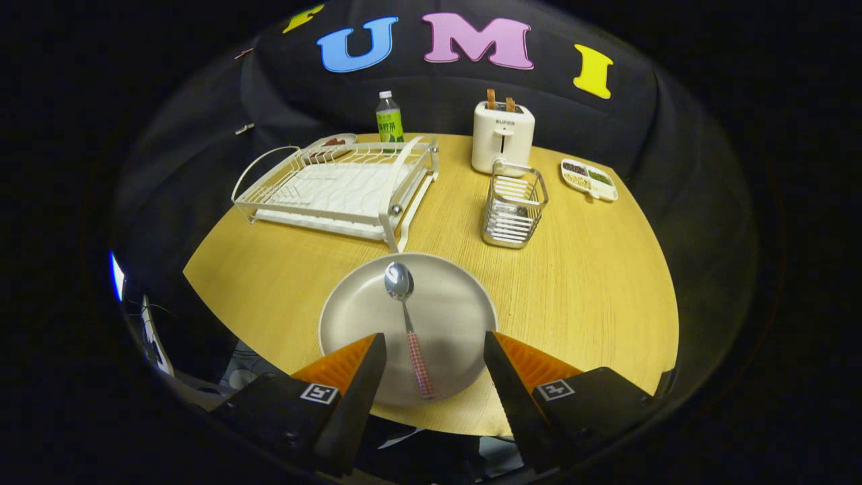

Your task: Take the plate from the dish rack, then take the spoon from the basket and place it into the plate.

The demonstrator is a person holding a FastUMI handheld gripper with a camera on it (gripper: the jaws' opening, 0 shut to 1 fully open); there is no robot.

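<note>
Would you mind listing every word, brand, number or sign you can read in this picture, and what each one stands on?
"SUPOR": front of the white two-slot toaster.
Green label on the clear plastic bottle: printed characters too small and blurred to read.
Square black-and-white coded markers on the gripper, one on each of its open jaws: patterns, not text.
Grey round plate, pink-handled metal spoon, white dish rack, wire basket: no writing.

A round wooden table is seen. A white toaster with two slices of toast raised in its slots is set at the far edge. A green-labelled bottle stands upright far back. A divided snack tray is placed beside the toaster.
</note>
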